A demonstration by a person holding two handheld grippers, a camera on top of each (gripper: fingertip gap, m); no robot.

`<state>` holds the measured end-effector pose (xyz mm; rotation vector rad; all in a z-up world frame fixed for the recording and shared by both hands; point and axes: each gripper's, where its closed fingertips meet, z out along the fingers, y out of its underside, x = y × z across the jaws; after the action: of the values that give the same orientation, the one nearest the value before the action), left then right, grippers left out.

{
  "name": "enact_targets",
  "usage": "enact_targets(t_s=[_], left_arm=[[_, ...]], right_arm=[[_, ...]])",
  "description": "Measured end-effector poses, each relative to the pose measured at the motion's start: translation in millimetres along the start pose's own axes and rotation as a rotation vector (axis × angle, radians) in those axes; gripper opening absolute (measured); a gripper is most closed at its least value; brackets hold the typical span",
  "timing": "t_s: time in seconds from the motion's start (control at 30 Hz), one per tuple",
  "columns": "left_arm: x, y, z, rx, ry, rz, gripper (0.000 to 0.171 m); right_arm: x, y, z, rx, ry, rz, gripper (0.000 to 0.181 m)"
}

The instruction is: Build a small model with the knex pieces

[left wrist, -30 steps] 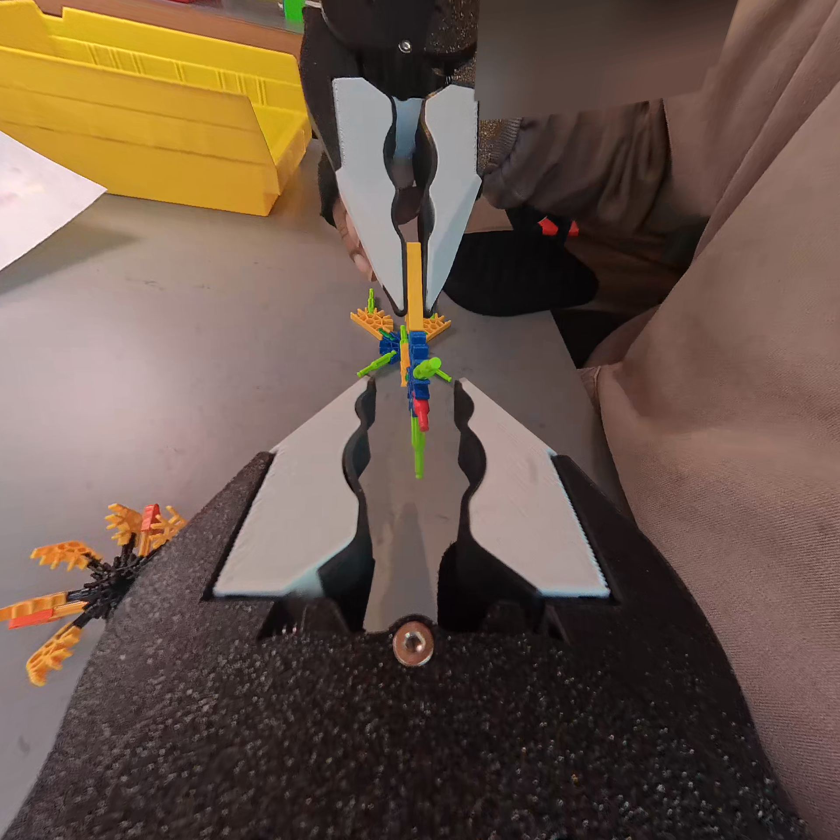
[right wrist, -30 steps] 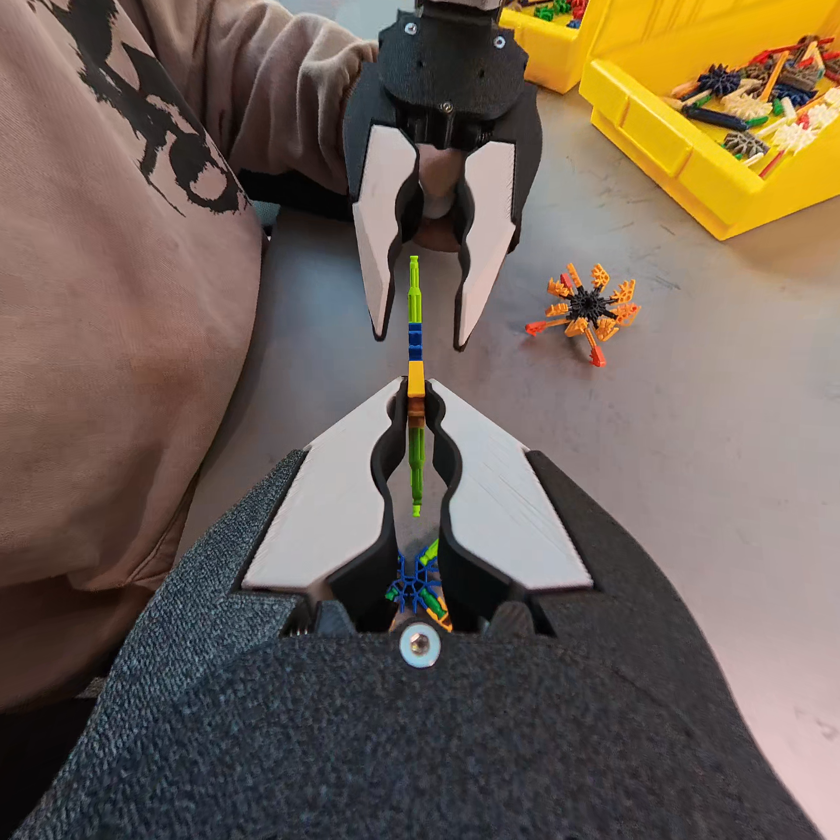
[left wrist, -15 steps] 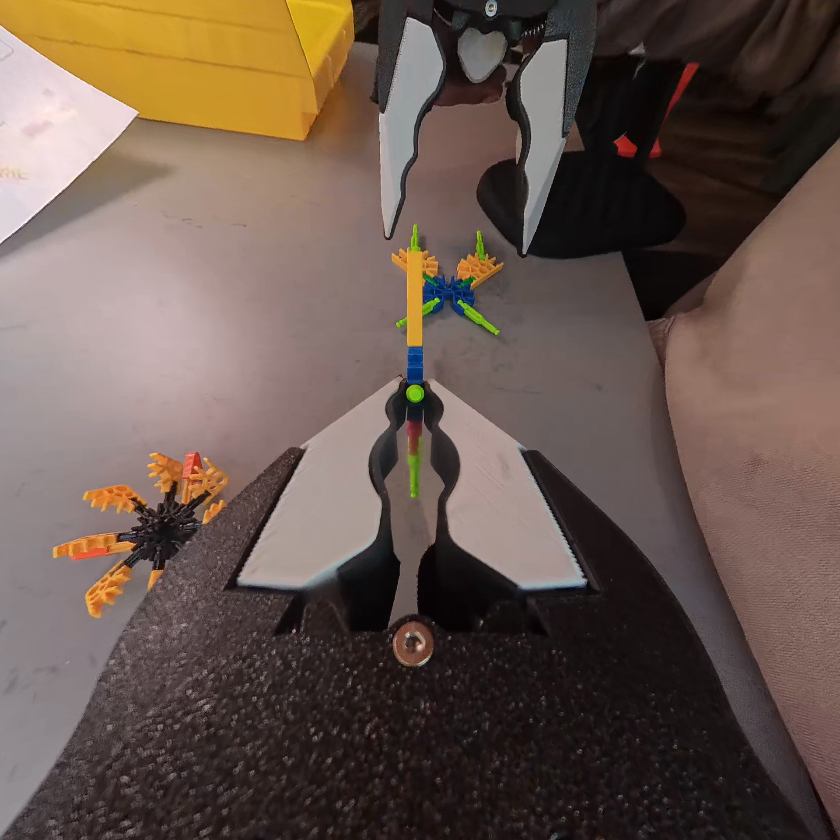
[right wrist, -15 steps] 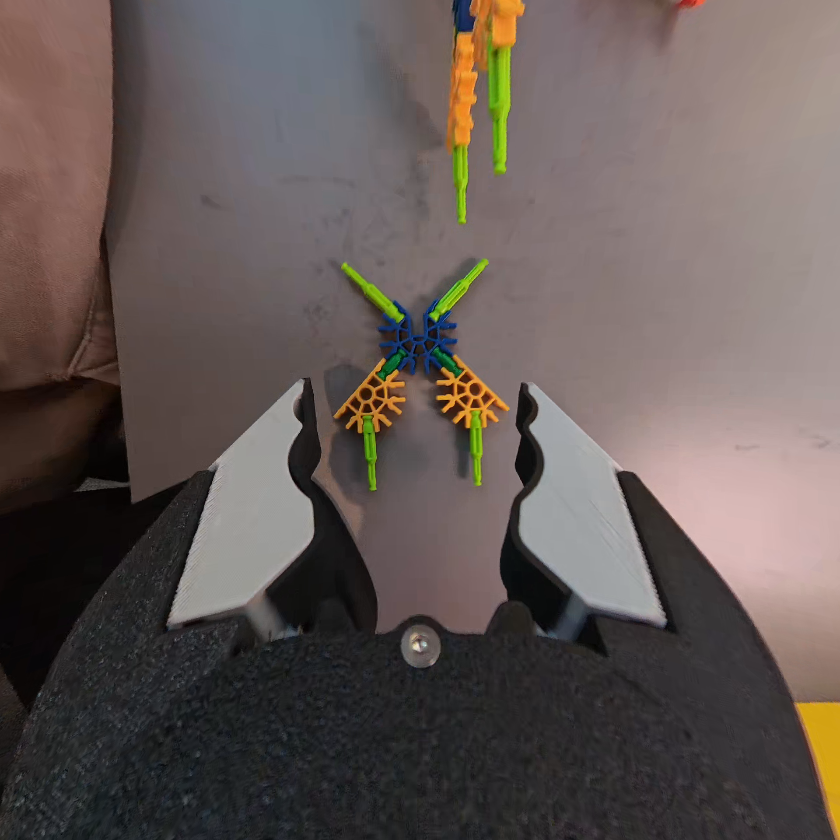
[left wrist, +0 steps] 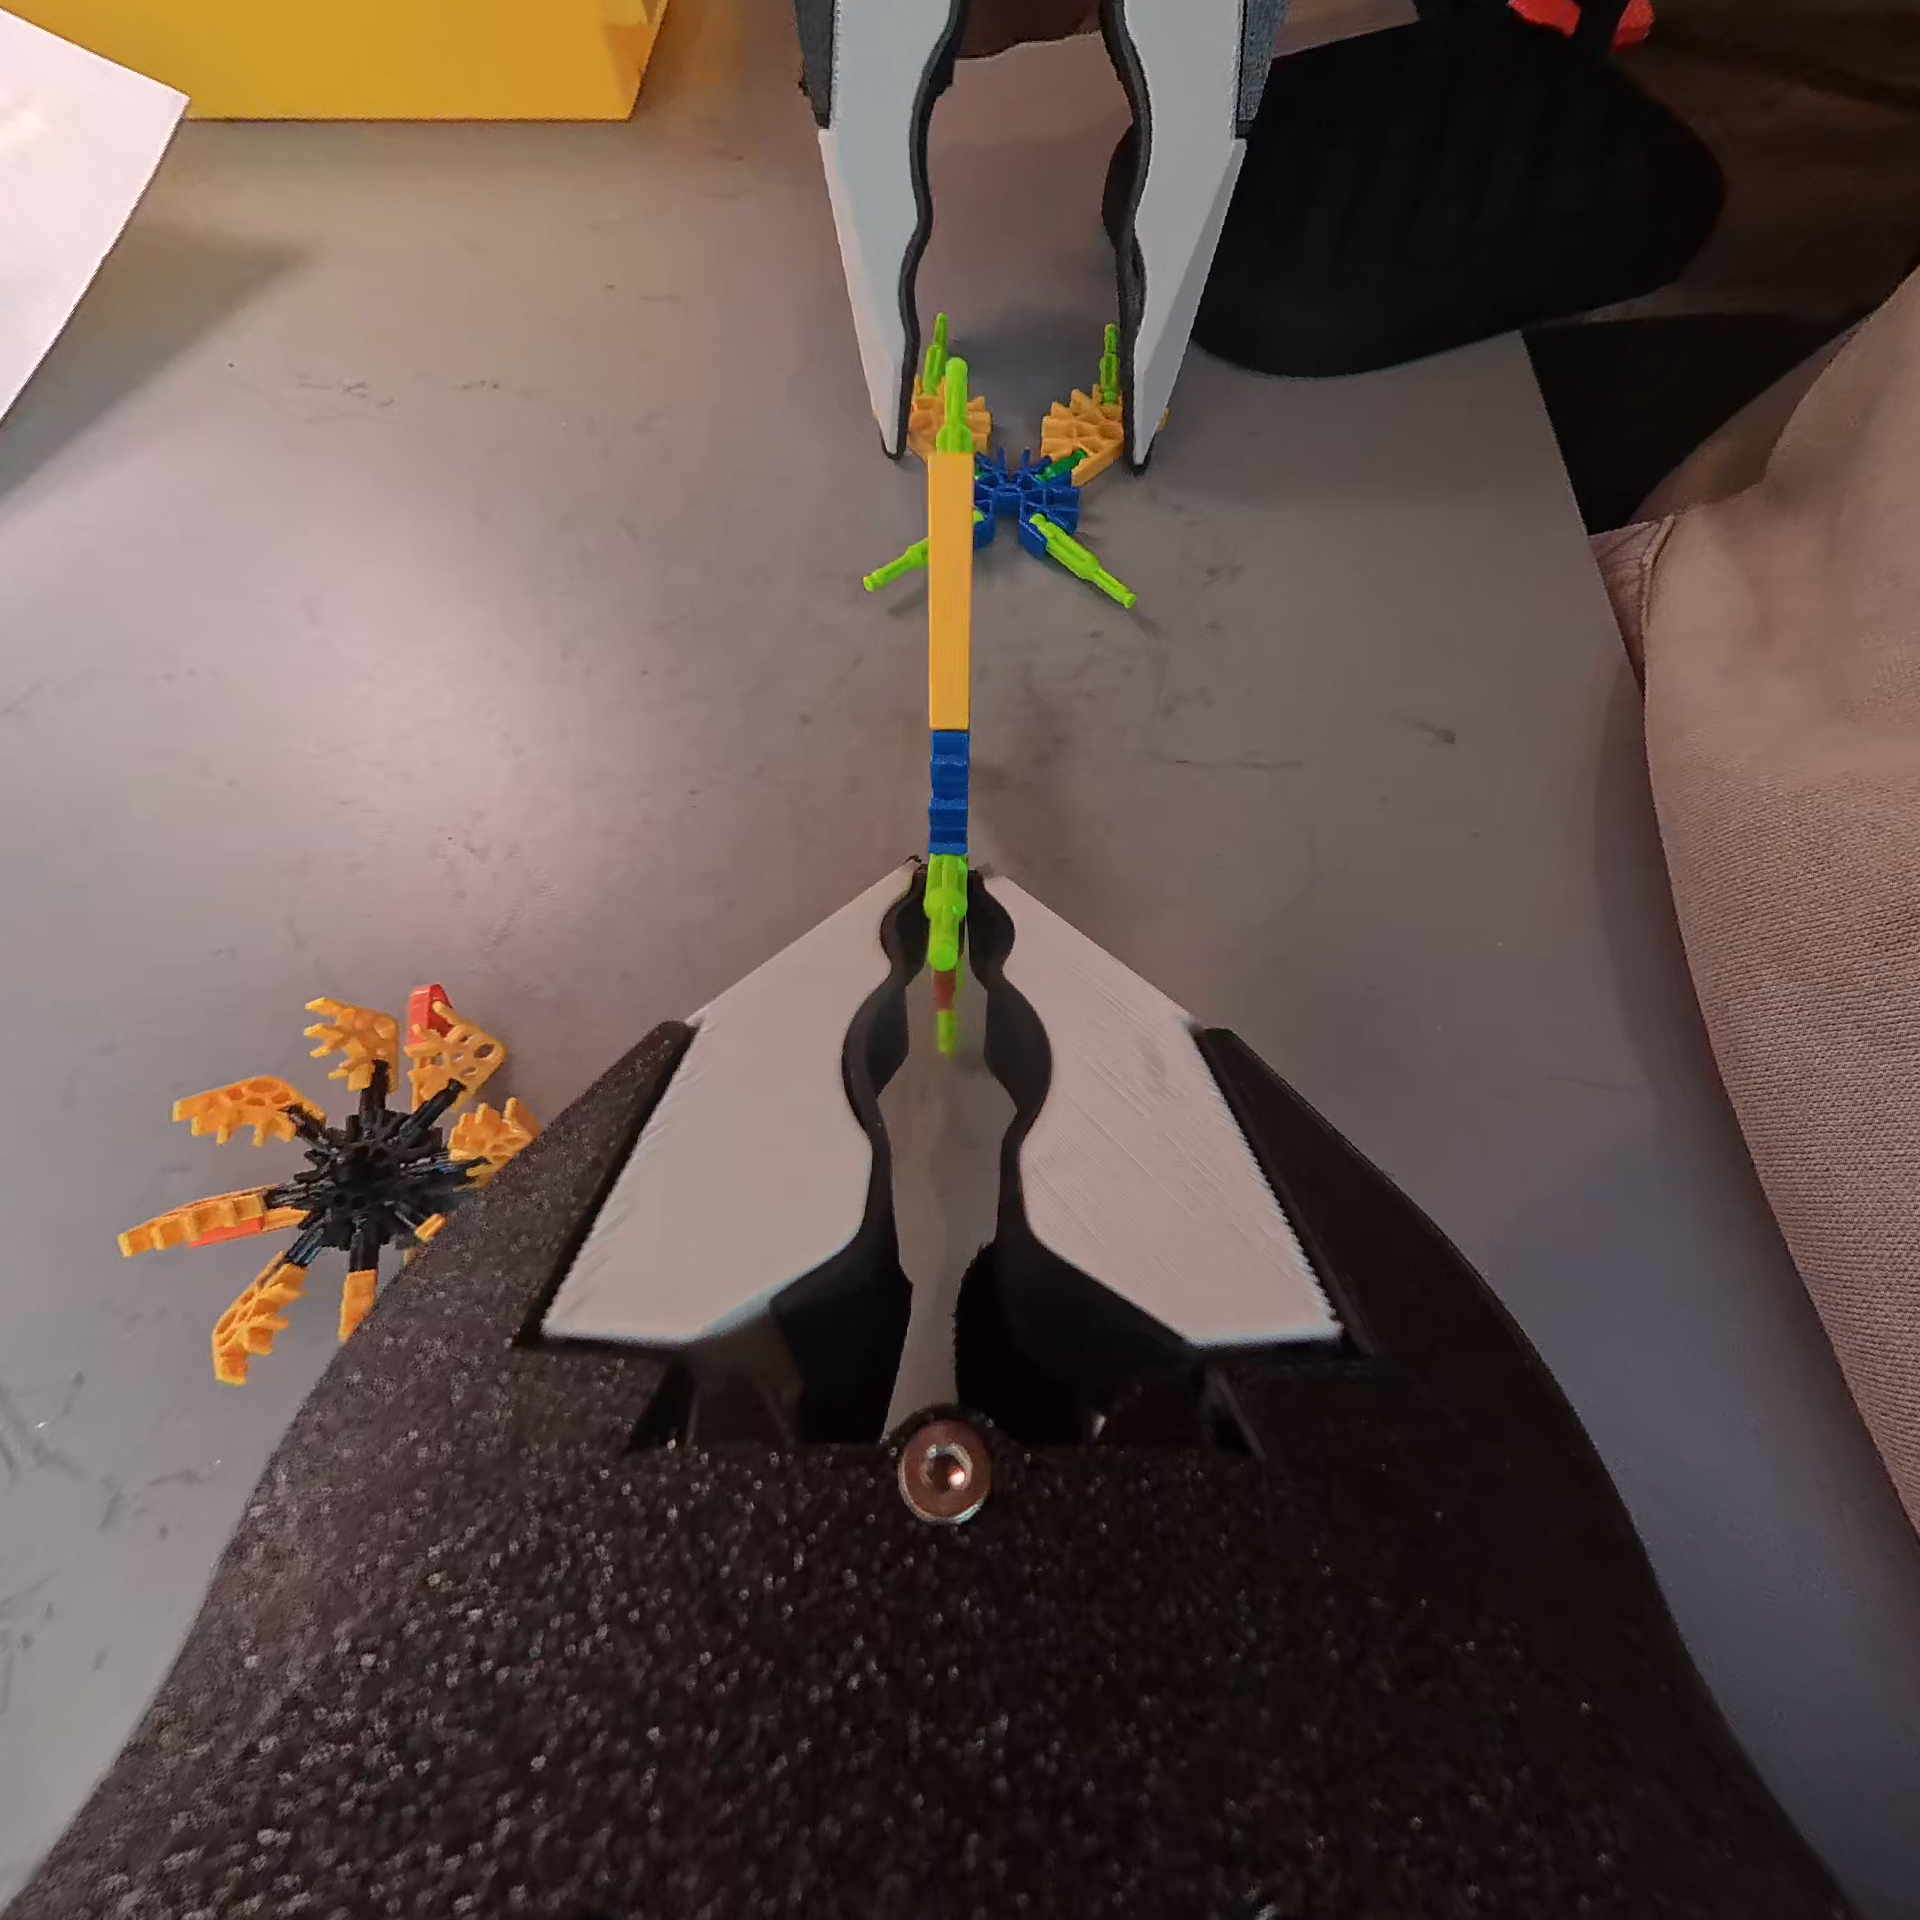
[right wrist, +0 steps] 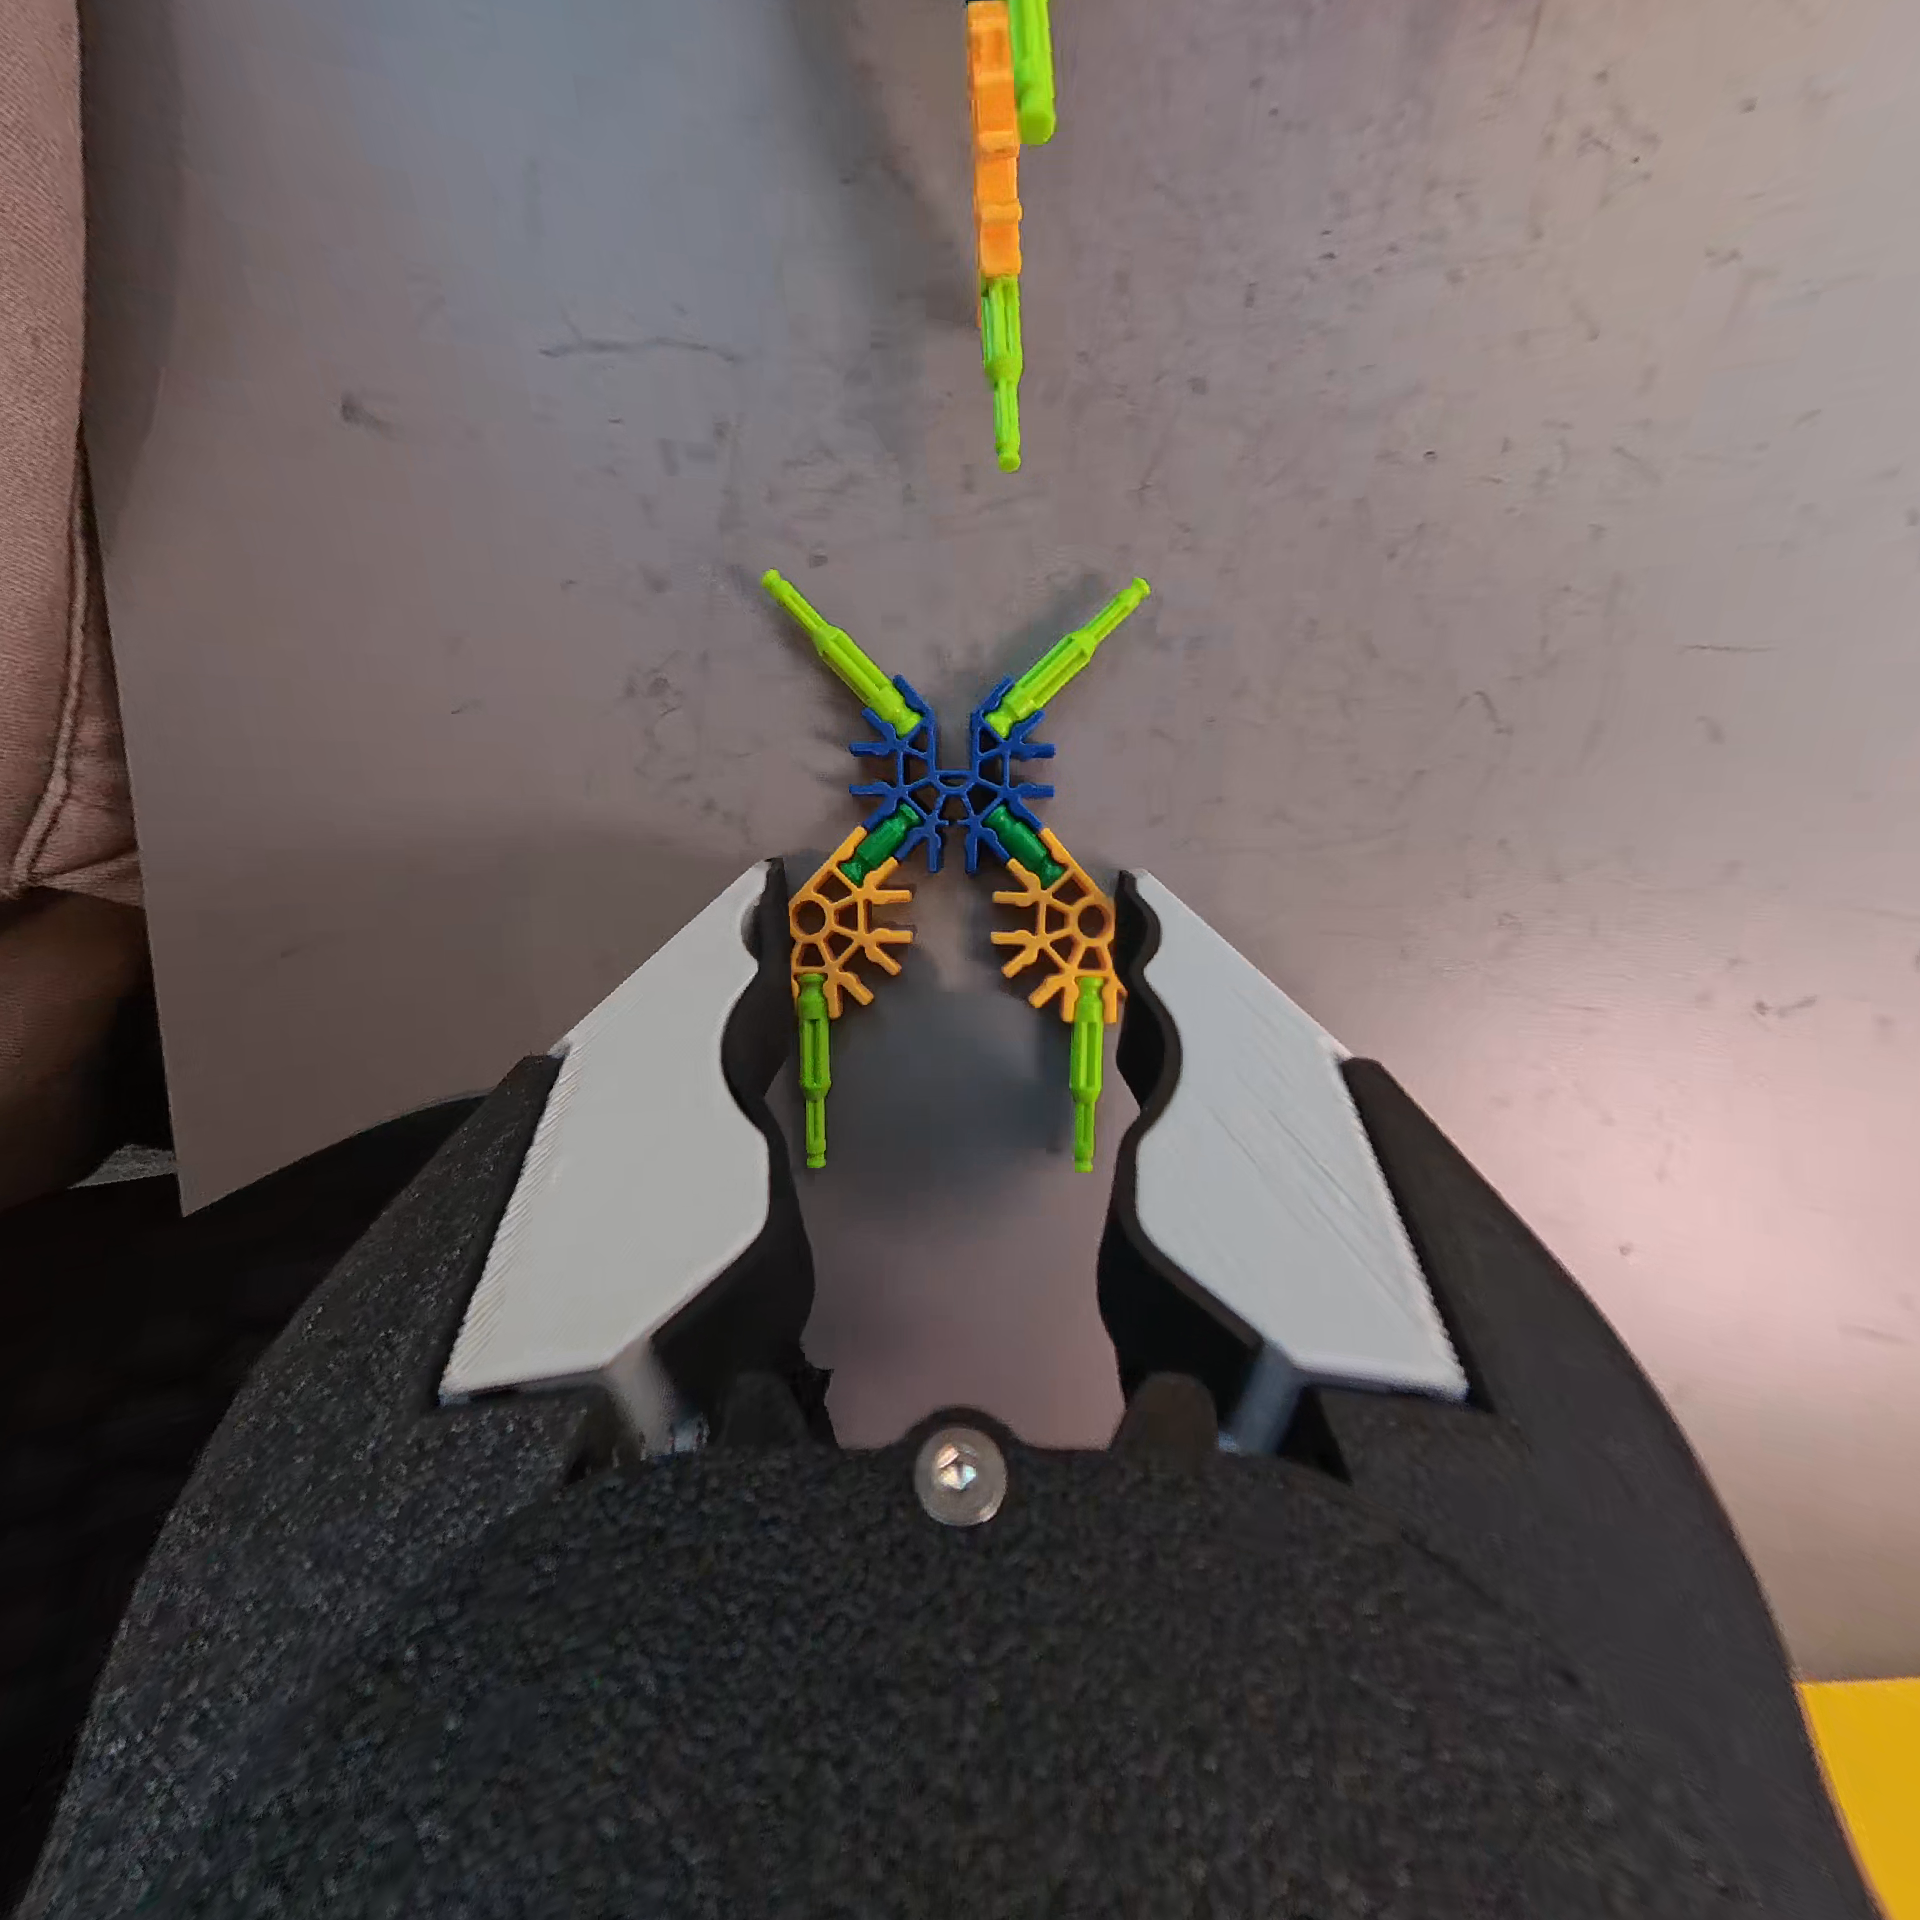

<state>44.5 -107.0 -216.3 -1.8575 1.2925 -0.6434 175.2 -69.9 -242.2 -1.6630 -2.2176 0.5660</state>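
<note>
Grey tabletop (left wrist: 520,623), scuffed, ran under everything. At far left lay a sheet of paper (left wrist: 62,187), blurred, nothing readable, and beside it a yellow bin (left wrist: 416,62). Lower left sat a black and orange spoked toy piece (left wrist: 343,1184), partly hidden by the left gripper (left wrist: 943,883), whose fingers were pinched closed on a thin stick of green, blue and yellow toy rods (left wrist: 948,644), held above the table and pointing forward. Beyond its tip lay a flat X-shaped toy piece (right wrist: 951,831), blue hub, orange fans, green pegs. The right gripper (right wrist: 951,894) was apart-jawed, fingertips on the table just outside both orange fans, seemingly touching them. Judgement: closing evenly on both fans, low and centred, would keep the piece flat and stop it twisting. A brown sleeve (left wrist: 1787,831) filled the right. No brands or labels showed.
</note>
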Motion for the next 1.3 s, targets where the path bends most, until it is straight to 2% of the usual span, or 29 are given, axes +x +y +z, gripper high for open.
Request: enact_targets(t_s=[0.1, 0.2, 0.23, 0.4, 0.6, 0.83, 1.07, 1.3], left_arm=[[0, -3, -2, 0.015, 0.01, -0.016, 0.006], [-1, -3, -2, 0.019, 0.02, -0.032, 0.006], [-1, -2, -1, 0.018, 0.02, -0.032, 0.006], [1, -1, 0, 0.012, 0.028, -0.03, 0.006], [6, -7, 0, 0.043, 0.068, -0.05, 0.006], [12, -8, 4, 0.043, 0.089, -0.04, 0.006], [15, -7, 6, 0.036, 0.095, -0.032, 0.006], [13, -7, 6, 0.024, 0.079, -0.045, 0.006]], right_arm=[[-1, -1, 0, 0.008, 0.002, -0.001, 0.057], [-2, -7, 0, 0.044, 0.0, -0.006, 0.034], [-2, -8, 1, 0.045, -0.008, -0.003, 0.033], [-1, -12, 2, 0.048, -0.022, -0.005, 0.032], [-1, -29, -3, 0.1, -0.03, -0.014, 0.031], [-4, -77, 0, 0.224, -0.051, -0.054, 0.031], [-8, -111, 15, 0.26, -0.103, -0.106, 0.032], [-5, -117, 20, 0.217, -0.078, -0.13, 0.032]])
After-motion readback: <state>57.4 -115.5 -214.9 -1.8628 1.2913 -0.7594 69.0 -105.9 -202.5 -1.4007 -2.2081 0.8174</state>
